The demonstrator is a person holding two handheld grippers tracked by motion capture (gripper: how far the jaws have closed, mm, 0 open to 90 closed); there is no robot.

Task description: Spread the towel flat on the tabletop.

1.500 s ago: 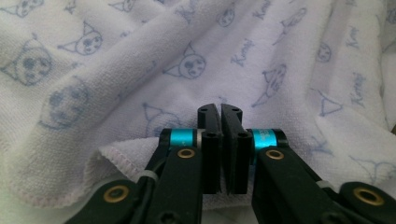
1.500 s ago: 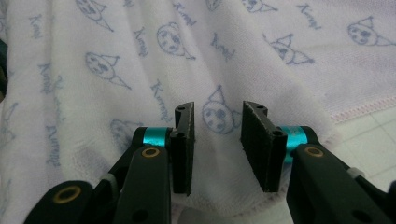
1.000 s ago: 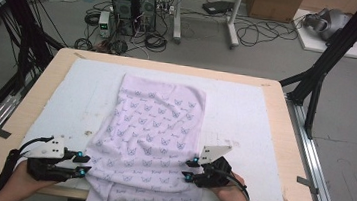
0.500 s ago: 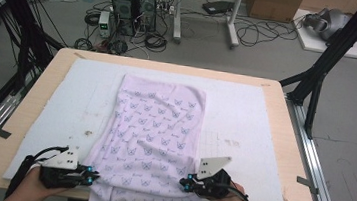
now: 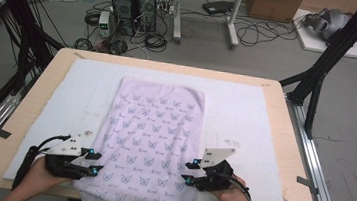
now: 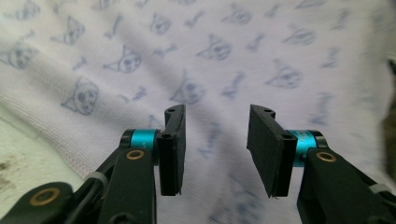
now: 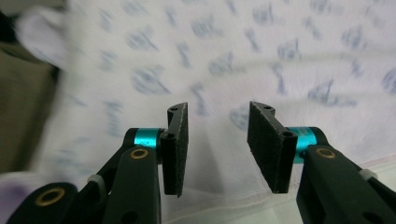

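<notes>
Left gripper [image 5: 93, 163]: jaws spread, nothing between them, poised over the left edge of the cloth [image 5: 152, 143]. Right gripper [image 5: 190, 173]: jaws spread, empty, at the cloth's right edge. The cloth lies flat between and ahead of both grippers, its near end hanging over the table edge. Beneath it, a white pad [image 5: 245, 117] covers the wooden table [image 5: 291, 157]. Beyond the table: grey floor, computer towers [image 5: 135, 3], loose cables [image 5: 253, 35], a cardboard box [image 5: 272, 2].

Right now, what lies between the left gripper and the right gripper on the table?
In the high view, the near part of the lilac printed cloth spans the stretch between the left gripper and the right gripper; nothing else lies there.
</notes>
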